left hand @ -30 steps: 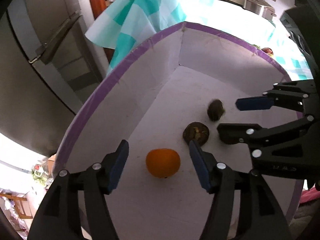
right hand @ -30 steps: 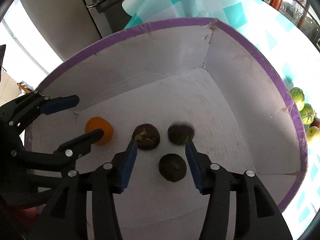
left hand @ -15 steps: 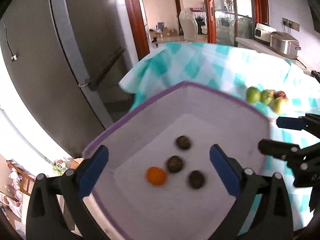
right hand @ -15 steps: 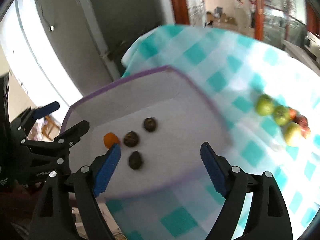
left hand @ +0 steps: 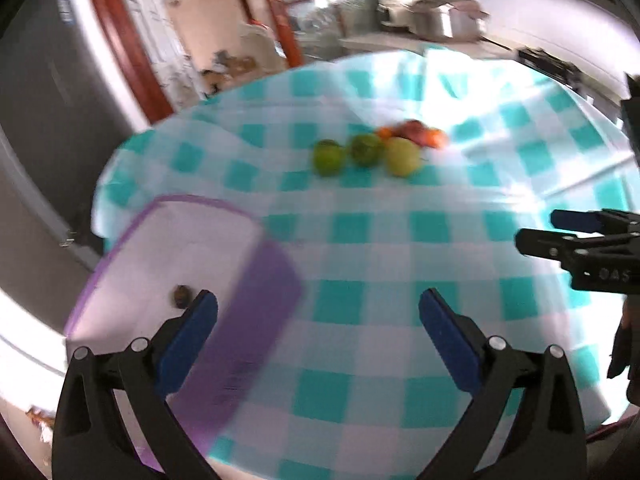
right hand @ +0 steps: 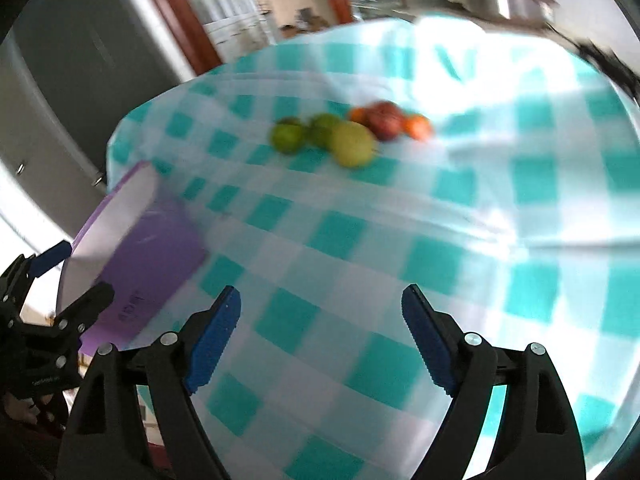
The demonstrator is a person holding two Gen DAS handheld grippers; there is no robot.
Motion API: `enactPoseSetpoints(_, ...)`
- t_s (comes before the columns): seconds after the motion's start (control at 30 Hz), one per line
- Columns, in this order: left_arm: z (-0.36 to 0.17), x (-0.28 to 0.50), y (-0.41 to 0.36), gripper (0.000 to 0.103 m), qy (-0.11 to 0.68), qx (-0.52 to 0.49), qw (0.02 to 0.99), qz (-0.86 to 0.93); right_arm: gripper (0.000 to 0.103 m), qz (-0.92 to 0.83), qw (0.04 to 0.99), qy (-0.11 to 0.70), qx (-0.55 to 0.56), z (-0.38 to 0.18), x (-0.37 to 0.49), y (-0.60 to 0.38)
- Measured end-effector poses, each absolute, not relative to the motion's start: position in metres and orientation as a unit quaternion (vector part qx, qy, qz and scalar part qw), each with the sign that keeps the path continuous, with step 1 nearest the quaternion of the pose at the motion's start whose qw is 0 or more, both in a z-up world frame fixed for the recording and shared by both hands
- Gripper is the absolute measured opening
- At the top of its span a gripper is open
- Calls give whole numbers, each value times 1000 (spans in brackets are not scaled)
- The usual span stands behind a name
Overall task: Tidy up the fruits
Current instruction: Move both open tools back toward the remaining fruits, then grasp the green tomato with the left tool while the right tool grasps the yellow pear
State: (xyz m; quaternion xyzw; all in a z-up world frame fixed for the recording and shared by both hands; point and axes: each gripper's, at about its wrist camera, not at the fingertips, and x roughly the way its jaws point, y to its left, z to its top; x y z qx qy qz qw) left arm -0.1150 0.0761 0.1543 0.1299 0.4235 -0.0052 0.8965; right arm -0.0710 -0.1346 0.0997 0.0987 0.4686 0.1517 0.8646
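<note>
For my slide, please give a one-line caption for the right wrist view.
Open right claw above the checked tablecloth, facing a fruit cluster, purple-rimmed box at left.

Both wrist views look steeply down and forward across the checked tablecloth (left hand: 360, 240), from just above its near edge. They share the fruit cluster (right hand: 348, 132) far ahead and the purple-rimmed box (left hand: 256, 312) at lower left; each catches the other gripper at its edge.

Motion-blurred fruits (left hand: 372, 148), box (left hand: 224, 264) half cropped
</note>
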Motion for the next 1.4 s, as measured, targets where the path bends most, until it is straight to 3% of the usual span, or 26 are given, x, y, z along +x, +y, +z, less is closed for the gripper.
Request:
enactPoseSetpoints(0.17, 121, -91, 61, 101, 489, 112, 865, -28, 81, 111, 847, 501, 140, 67, -64, -155)
enactPoseSetpoints(0.43, 100, -32, 62, 101, 510, 80, 855, -54, 81, 108, 833, 533, 99, 41, -18, -138)
enactPoseSetpoints(0.67, 105, 74, 95, 101, 519, -28, 853, -37, 87, 93, 826, 550, 83, 33, 68, -109)
enactPoseSetpoints(0.83, 83, 153, 118, 101, 568, -71, 820, -6, 87, 97, 827, 550, 65, 25, 136, -72)
enactPoseSetpoints(1.1, 37, 218, 118, 96, 591, 15, 807, 0, 87, 91, 835, 543, 0, 6, 196, -39)
enactPoseSetpoints(1.4, 15, 259, 105, 88, 578, 69, 812, -42, 87, 83, 840, 536, 6, -2, 212, -35)
